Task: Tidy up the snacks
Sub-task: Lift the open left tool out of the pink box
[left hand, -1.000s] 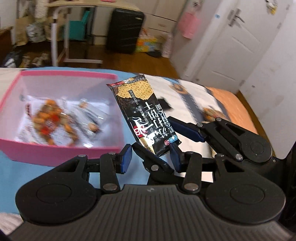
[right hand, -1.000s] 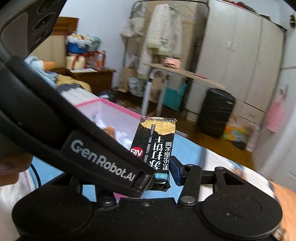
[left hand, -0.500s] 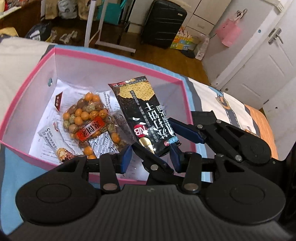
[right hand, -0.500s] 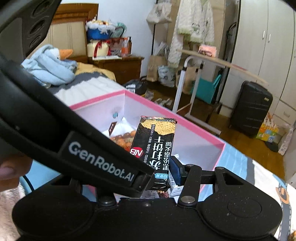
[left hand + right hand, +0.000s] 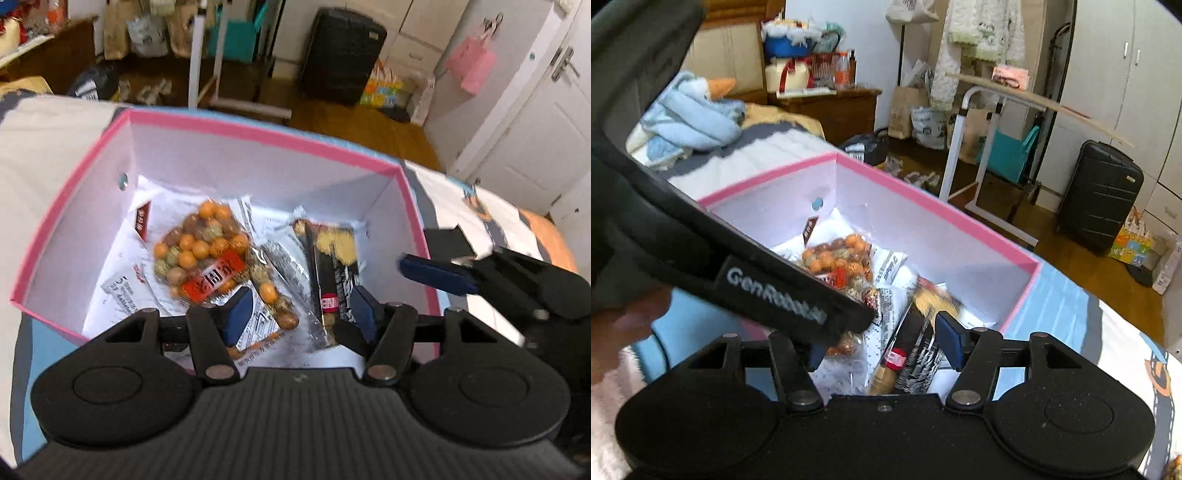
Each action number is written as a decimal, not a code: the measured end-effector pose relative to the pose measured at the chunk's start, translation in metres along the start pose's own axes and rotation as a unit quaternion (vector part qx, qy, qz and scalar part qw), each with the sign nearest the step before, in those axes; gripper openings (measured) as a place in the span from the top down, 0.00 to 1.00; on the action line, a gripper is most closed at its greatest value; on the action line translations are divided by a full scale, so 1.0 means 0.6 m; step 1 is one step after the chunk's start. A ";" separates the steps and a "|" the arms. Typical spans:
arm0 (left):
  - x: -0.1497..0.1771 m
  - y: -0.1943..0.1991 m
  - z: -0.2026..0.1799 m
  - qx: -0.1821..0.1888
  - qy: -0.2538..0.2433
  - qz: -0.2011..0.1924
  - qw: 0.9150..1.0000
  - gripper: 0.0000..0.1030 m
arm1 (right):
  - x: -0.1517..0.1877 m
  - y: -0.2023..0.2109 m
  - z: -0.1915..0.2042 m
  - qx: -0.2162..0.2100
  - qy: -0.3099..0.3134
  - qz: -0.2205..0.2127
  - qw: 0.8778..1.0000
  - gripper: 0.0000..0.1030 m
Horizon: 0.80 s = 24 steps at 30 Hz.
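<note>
A pink box (image 5: 258,129) with a white inside sits on the bed; it also shows in the right wrist view (image 5: 923,201). Inside lie a clear bag of orange and brown coated nuts (image 5: 207,254) (image 5: 836,258) and a black cracker packet (image 5: 336,266) (image 5: 916,343), which leans near the box's right side, free of both grippers. My left gripper (image 5: 299,314) is open above the box's near edge. My right gripper (image 5: 882,343) is open over the box, with the packet below between its fingers; its blue fingertip (image 5: 436,273) shows in the left wrist view.
The box rests on a blue and white bed cover (image 5: 1071,306). A black suitcase (image 5: 343,55), a white-legged side table (image 5: 997,96) and bags stand on the wooden floor beyond. A blue blanket heap (image 5: 690,118) lies at the bed's far left.
The right gripper has opened and let go of the black cracker packet, which has dropped into the pink box. Both grippers have moved further over the box.
</note>
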<state>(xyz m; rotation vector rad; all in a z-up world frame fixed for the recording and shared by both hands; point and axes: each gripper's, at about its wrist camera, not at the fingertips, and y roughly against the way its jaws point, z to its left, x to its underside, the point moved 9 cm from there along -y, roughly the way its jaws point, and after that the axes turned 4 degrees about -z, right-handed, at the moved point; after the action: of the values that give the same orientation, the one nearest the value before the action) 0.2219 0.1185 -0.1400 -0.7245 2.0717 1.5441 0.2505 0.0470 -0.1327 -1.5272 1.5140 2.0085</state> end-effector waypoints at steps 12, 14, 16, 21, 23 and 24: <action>-0.027 0.097 -0.071 0.037 -0.044 -0.057 0.997 0.43 | 0.012 0.165 -0.102 0.067 -0.031 -0.081 0.994 0.33; -0.035 0.106 -0.100 0.053 -0.052 -0.062 0.995 0.43 | 0.005 0.186 -0.132 0.085 -0.036 -0.094 0.991 0.28; -0.042 0.106 -0.129 0.061 -0.059 -0.065 0.994 0.43 | 0.004 0.207 -0.161 0.100 -0.041 -0.108 0.988 0.21; -0.049 0.090 -0.216 0.090 -0.083 -0.065 0.990 0.43 | 0.029 0.221 -0.212 0.093 -0.032 -0.093 0.991 0.10; -0.049 0.070 -0.245 0.101 -0.083 -0.055 0.990 0.43 | 0.050 0.209 -0.237 0.092 -0.041 -0.077 0.992 0.06; -0.046 0.060 -0.259 0.108 -0.083 -0.049 0.990 0.43 | 0.062 0.198 -0.250 0.089 -0.055 -0.064 0.992 0.06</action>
<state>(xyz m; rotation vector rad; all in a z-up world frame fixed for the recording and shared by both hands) 0.2120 -0.0185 -0.0546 -0.5875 2.0084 1.2592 0.2453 -0.1415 -0.0835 -1.3836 1.4673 1.8033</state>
